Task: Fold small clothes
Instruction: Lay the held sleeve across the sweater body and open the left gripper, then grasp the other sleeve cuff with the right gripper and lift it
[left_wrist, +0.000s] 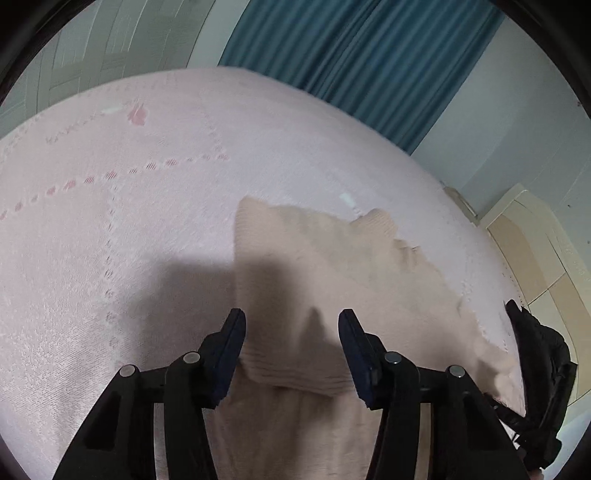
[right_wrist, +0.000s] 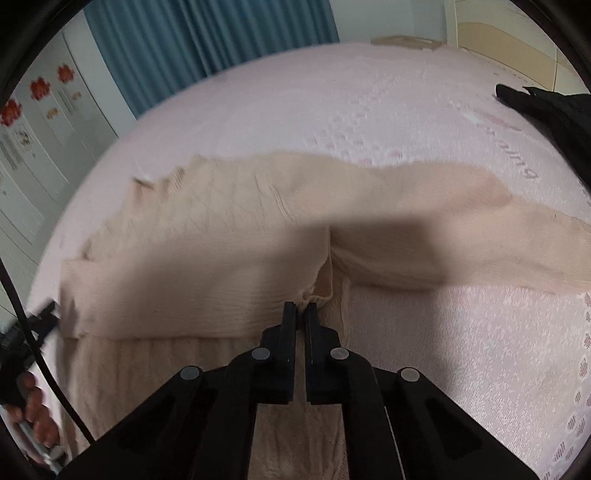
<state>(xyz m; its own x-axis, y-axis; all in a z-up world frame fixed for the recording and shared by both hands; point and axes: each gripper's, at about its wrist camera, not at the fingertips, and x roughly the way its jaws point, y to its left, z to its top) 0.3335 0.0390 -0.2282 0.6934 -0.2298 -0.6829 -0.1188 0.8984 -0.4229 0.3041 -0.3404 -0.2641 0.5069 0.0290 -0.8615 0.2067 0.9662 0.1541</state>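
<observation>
- A beige ribbed knit garment (right_wrist: 207, 236), thin and stretchy like a pair of tights, lies spread on a pale pink bedspread with a woven dotted pattern (right_wrist: 461, 350).
- In the right wrist view its broad waist part sits toward the left, and one long leg (right_wrist: 480, 236) trails off to the right across the bedspread.
- The black two-finger right gripper (right_wrist: 303, 308) has its jaws pressed together on a small bunched pinch of the beige fabric at the garment's near edge.
- The black two-finger left gripper (left_wrist: 291, 325) stands about half open; a ribbed folded edge of the garment (left_wrist: 295, 380) lies between and under its fingers, and the pads do not seem to be pressing it, though shadow makes this hard to judge.
- A crumpled black item (right_wrist: 546, 110) rests on the bedspread at the far right, apart from the beige garment.
- At the lower left of the right wrist view a person's fingers (right_wrist: 37, 413) wrap a handle, beside a black cable (right_wrist: 44, 362).
- Teal pleated curtains (left_wrist: 369, 59) hang behind the bed.
</observation>
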